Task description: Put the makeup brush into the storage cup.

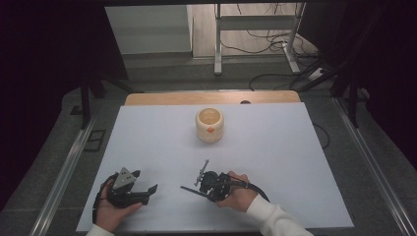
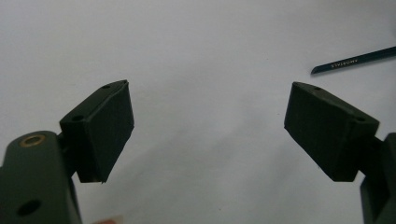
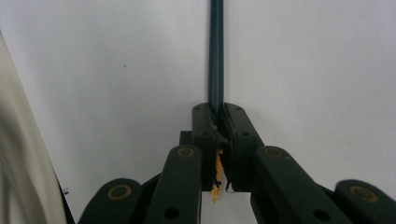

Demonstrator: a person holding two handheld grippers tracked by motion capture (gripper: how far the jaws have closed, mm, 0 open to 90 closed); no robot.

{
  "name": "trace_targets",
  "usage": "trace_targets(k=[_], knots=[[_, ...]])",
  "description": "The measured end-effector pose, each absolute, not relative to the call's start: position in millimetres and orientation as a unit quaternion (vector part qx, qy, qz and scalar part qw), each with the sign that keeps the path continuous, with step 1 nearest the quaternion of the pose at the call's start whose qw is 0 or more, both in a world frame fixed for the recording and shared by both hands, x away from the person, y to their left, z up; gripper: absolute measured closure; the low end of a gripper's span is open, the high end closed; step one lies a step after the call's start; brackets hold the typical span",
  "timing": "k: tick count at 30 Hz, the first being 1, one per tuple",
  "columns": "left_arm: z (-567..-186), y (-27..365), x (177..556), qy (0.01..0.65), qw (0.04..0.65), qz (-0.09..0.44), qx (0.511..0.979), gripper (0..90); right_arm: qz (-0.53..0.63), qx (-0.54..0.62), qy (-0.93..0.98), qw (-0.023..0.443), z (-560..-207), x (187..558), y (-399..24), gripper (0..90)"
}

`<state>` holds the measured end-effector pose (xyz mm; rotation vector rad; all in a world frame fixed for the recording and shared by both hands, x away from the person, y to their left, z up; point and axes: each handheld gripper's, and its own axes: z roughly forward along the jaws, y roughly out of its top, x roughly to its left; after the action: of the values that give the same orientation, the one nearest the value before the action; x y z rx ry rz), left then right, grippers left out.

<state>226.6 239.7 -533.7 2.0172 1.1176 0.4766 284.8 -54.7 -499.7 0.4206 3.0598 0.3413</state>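
A dark teal pencil lies low over the white table sheet, and my right gripper is shut on it near its sharpened end. In the right gripper view the jaws of that gripper pinch the shaft, with the yellow wood of the tip behind them and the rest running straight ahead. My left gripper rests at the front left, open, with nothing between its pads. The pencil's blunt end shows in the left gripper view at the upper right, apart from that gripper.
A cream cup with an orange mark stands upright at the middle of the table, well beyond both grippers. A wooden table edge runs along the back. A pale cream surface fills the left edge of the right gripper view; I cannot tell what it is.
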Motion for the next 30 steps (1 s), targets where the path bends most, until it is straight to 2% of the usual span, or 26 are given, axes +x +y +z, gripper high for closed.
trace_targets(k=[15,16,30], knots=[[-533.4,239.5,226.7,0.438,0.384,0.188,0.791,16.6,0.141,0.144,0.979,0.018,-483.9,291.9,-67.6,84.7],[-533.3,239.1,226.6,0.438,0.385,0.187,0.790,16.6,0.147,0.144,0.978,0.006,-483.9,292.6,-68.3,84.7],[-532.6,237.5,227.0,0.434,0.383,0.189,0.793,16.6,0.181,0.159,0.970,0.019,-466.3,297.4,-84.2,84.7]])
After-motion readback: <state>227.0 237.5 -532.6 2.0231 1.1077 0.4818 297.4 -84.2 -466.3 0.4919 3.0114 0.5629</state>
